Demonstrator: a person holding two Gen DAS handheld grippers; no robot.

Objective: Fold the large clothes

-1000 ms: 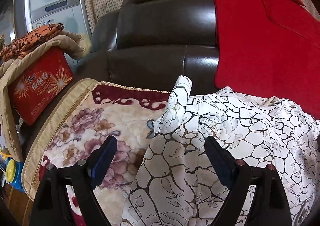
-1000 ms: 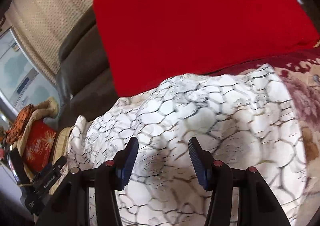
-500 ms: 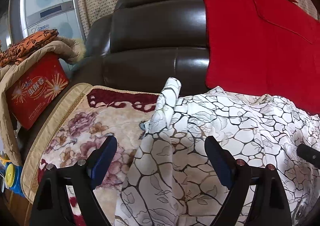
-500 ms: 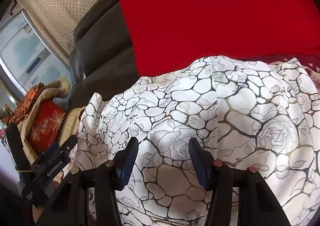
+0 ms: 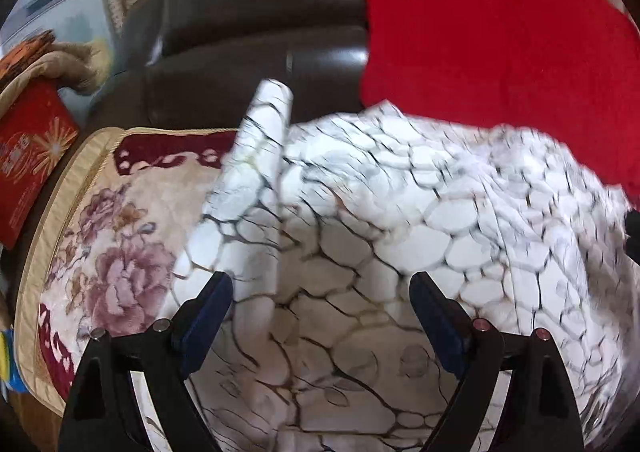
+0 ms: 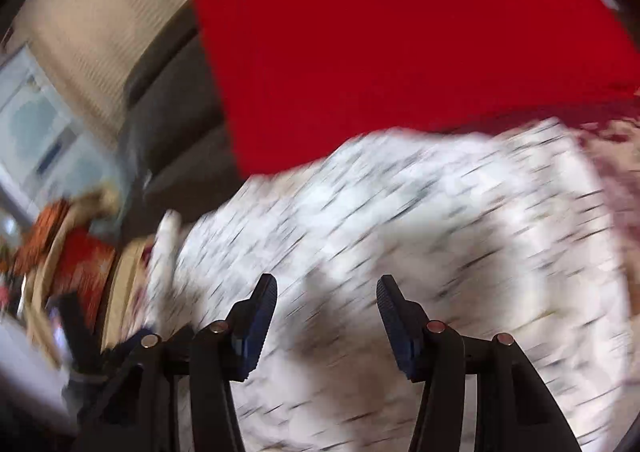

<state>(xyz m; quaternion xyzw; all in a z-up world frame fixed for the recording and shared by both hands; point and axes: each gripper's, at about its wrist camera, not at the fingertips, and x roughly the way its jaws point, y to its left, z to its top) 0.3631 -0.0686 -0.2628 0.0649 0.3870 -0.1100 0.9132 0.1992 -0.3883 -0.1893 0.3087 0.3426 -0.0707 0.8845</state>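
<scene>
Both my grippers, left and right, gape empty over the white garment heaped on the sofa; its upright strip lies ahead, nearest my left.

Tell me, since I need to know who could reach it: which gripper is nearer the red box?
Left. The left gripper hovers over the white garment, with the red box close beside it. The right gripper is farther across the garment.

Garment on blanket (sofa behind), box left.
</scene>
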